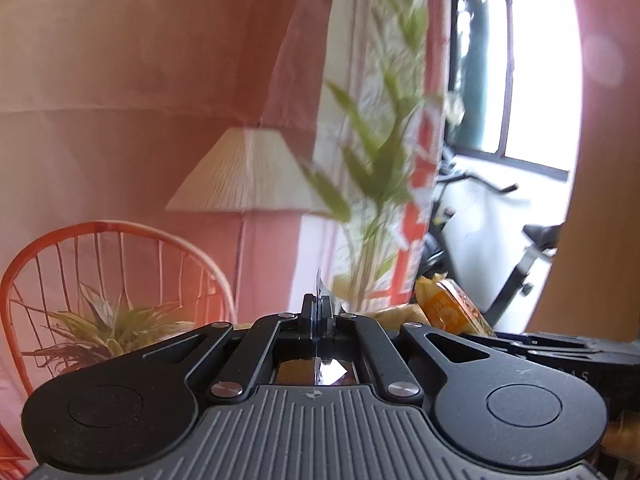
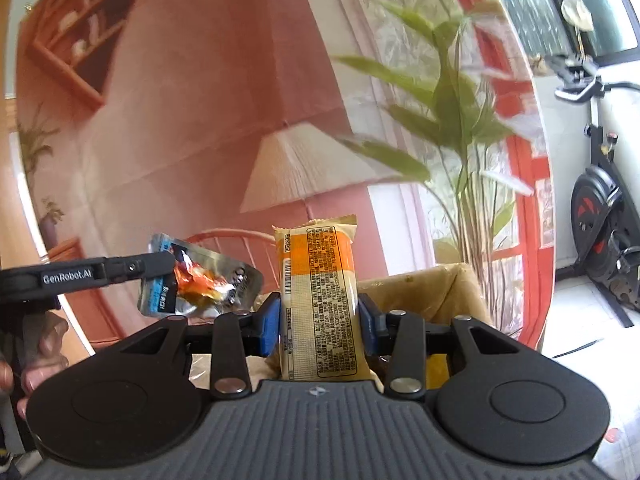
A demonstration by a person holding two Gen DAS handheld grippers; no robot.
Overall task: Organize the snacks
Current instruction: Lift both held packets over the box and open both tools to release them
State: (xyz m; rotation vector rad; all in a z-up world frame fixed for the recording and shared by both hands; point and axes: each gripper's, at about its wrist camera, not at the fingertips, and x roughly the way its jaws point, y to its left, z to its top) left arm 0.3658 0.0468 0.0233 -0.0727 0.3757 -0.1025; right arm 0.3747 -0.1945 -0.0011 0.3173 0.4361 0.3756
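Right now two snacks are being held aloft at once. The right gripper [image 2: 319, 322] is clenched on a yellow-and-orange snack bar [image 2: 318, 304], which is pinched upright between the blue pads [image 2: 269, 325], its printed label turned toward the camera and its crimped top edge well above the fingers. The left gripper [image 1: 317, 314] is closed tight on the thin edge of a silver foil pouch [image 2: 200, 282]; in the left wrist view only a sliver of clear film is seen poking up between the jaws, while in the right wrist view the pouch is shown hanging just beside the bar, to its left, gripped at its upper corner.

As for progress, it is judged to be mid-task: both items are lifted and nothing is seen being set down. Behind the bar a container lined with yellowish plastic [image 2: 436, 292] is visible, and another orange packet [image 1: 450, 306] is glimpsed past the left gripper, so more sorting is probably left to be done.

Much is hidden. No table or shelf for the snacks can be made out, and the inside of the lined container is blocked by the gripper body. The lower end of the bar is cut off. The printing on the pouch is too blurred to be read. A lamp shade [image 2: 304, 168] and a leafy plant [image 2: 452, 120] fill the background, softened by blur.
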